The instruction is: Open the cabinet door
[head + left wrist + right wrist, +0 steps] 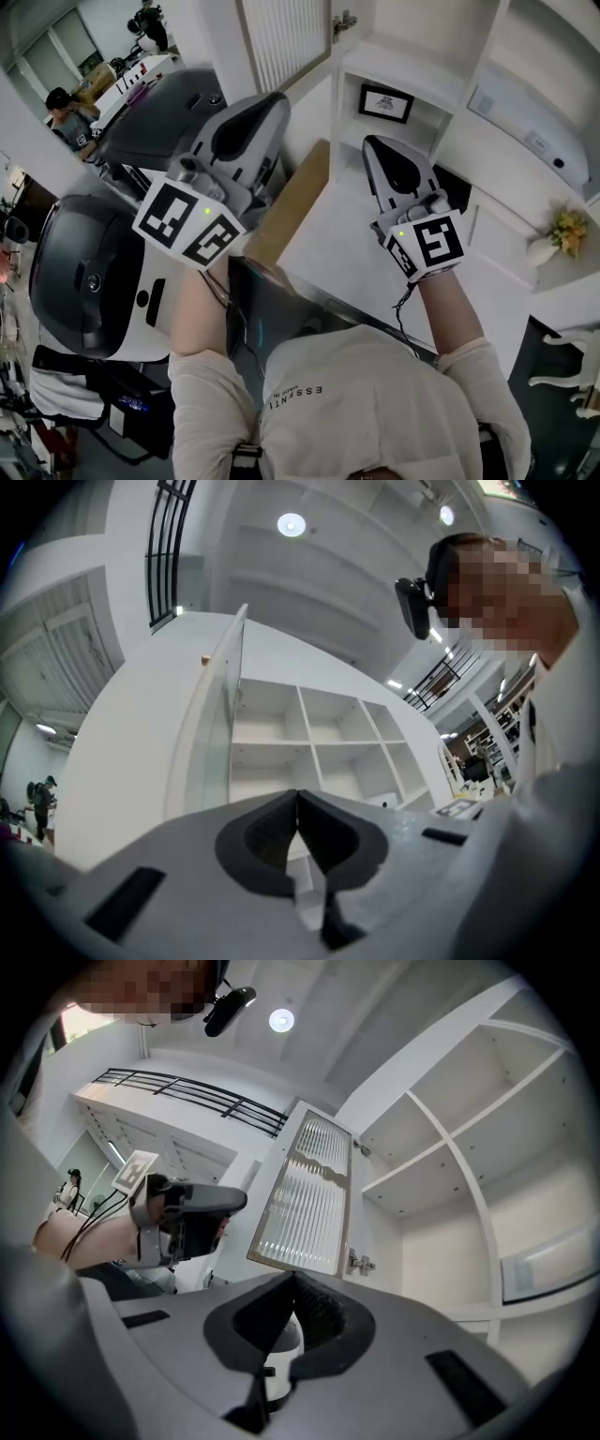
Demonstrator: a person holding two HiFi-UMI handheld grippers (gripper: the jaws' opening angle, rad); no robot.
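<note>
The cabinet door [305, 1199], a white frame with ribbed glass, stands swung open on its hinge [359, 1262]; it also shows at the top of the head view [281, 42] and edge-on in the left gripper view [220, 724]. Behind it lie bare white shelves [309, 742]. My left gripper [277, 98] hangs below and left of the door, apart from it, jaws shut with nothing between them [298, 794]. My right gripper [375, 142] points at the open compartments, its jaws [293, 1277] meeting at the tips and holding nothing. The left gripper [239, 1201] also shows in the right gripper view.
A small framed picture [385, 102] stands on a lower shelf. A white appliance [530, 117] fills a compartment to the right, and a vase of flowers [555, 234] sits below it. A wood-edged counter [300, 202] lies under the grippers. Large dark machines [84, 272] stand at left; a person [70, 117] is farther back.
</note>
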